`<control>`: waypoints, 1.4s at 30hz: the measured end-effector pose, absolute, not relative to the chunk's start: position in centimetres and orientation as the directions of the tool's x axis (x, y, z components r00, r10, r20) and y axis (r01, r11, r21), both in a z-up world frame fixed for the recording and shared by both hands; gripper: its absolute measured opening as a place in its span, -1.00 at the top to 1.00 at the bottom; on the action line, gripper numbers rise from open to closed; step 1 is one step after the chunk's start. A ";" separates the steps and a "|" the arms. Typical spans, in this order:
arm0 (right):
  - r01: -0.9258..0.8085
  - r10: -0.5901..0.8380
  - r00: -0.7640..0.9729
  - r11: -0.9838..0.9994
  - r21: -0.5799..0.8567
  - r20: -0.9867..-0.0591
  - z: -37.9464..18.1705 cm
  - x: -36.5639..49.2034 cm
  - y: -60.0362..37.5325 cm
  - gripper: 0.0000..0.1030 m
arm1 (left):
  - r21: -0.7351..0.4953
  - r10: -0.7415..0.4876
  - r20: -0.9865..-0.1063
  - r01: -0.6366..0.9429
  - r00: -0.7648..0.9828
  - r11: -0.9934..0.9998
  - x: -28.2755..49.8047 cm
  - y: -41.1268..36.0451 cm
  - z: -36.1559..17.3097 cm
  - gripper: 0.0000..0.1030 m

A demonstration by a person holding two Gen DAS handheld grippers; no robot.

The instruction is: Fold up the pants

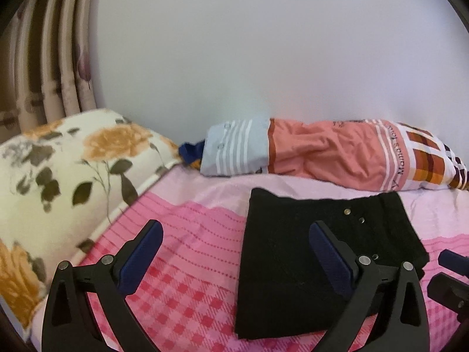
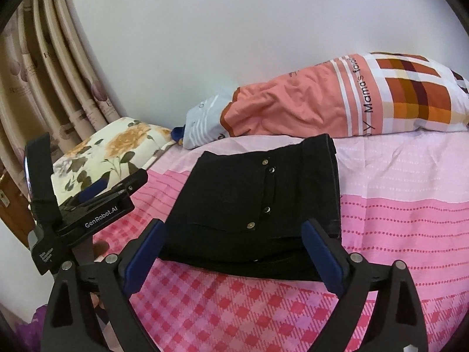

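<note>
The black pants (image 1: 293, 252) lie folded into a compact rectangle on the pink bed sheet (image 1: 187, 234), metal studs showing on top. They also show in the right wrist view (image 2: 234, 205). My left gripper (image 1: 236, 230) is open and empty, above the sheet at the pants' left edge. My right gripper (image 2: 234, 231) is open and empty, its fingers either side of the pants' near edge, just above it. The left gripper's body (image 2: 96, 205) shows at the left of the right wrist view. Part of the right gripper (image 1: 451, 275) shows at the right edge of the left wrist view.
A floral pillow (image 1: 58, 176) lies at the left of the bed. An orange, blue and checked pillow (image 1: 322, 152) lies along the white wall behind the pants. Curtains (image 2: 44, 73) hang at the far left.
</note>
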State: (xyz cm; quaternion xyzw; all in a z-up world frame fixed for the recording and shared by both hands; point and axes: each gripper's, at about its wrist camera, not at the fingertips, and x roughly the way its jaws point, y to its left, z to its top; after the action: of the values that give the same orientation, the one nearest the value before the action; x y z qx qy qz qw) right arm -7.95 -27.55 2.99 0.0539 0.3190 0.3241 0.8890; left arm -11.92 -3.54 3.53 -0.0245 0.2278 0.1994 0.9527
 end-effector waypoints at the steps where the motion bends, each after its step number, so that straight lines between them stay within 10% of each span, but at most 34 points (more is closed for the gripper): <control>1: -0.543 0.612 0.588 0.783 0.304 -0.529 3.2 -8.1 -27.6 -0.80 | 0.046 0.373 -0.431 -0.393 0.822 0.919 -12.3 -3.8 4.1 -0.93; 33: -0.535 0.616 0.710 0.787 0.309 -0.342 12.4 -15.2 -33.2 -0.98 | 0.080 0.507 -0.087 -0.502 0.857 0.861 -24.6 -13.3 17.3 -1.00; 42: -0.508 0.571 0.725 0.821 0.261 -0.385 11.8 -15.7 -32.4 -0.98 | 0.070 0.326 -0.225 -0.318 0.918 0.946 -23.6 -13.4 16.6 -1.00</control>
State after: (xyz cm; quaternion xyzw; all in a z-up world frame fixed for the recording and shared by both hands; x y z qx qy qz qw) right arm -15.68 -32.40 11.75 0.0688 0.2295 0.2911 0.9262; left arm -23.63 -13.36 16.56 0.0158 0.1177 0.1643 0.9792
